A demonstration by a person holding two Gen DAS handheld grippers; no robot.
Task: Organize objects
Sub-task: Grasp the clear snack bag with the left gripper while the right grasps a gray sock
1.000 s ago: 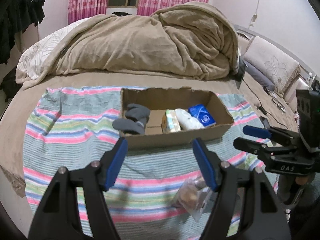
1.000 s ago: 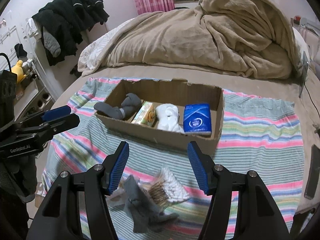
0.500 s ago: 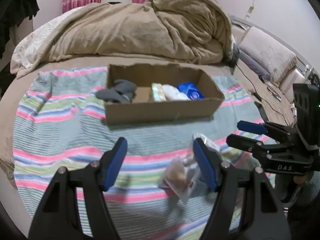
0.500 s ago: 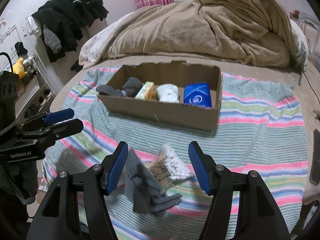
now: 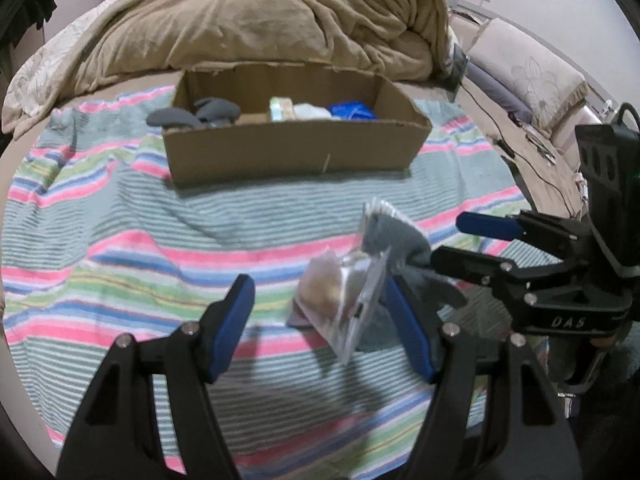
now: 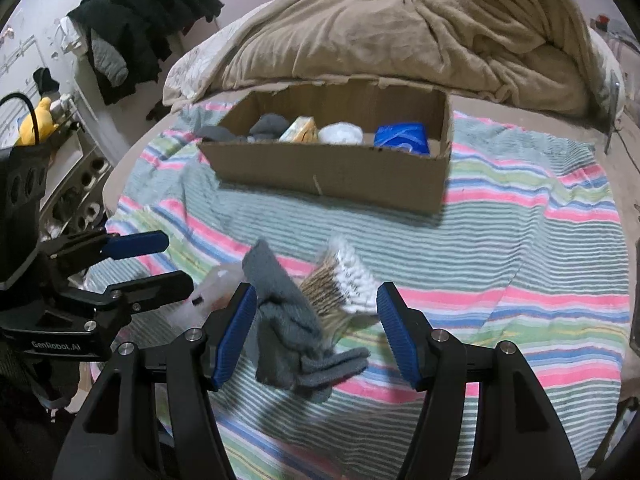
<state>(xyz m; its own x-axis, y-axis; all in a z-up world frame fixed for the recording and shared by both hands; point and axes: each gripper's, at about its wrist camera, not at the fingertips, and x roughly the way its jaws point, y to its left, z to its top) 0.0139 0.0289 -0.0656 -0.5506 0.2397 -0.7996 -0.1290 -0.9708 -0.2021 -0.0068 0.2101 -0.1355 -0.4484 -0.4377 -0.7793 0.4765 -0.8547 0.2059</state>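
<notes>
A cardboard box [image 5: 288, 148] [image 6: 336, 168] stands on a striped towel [image 5: 120, 216] and holds grey socks [image 5: 192, 114], a snack pack, a white roll and a blue tissue pack [image 6: 402, 138]. On the towel in front lie a clear bag of buns [image 5: 340, 292], a grey sock [image 6: 288, 324] and a bag of cotton swabs [image 6: 340, 280]. My left gripper [image 5: 320, 320] is open, with the bun bag between its fingers. My right gripper [image 6: 312, 328] is open around the sock and swabs.
A beige duvet [image 5: 260, 20] is heaped behind the box. Pillows [image 5: 528, 72] and cables lie at the right. Dark clothes [image 6: 140, 28] hang by the wall at the left, above a shelf with a yellow toy [image 6: 38, 120].
Both grippers have drawn back from the box and dropped toward the towel. The bun bag, sock and swabs now sit between the open fingers. Nothing has been gripped.
</notes>
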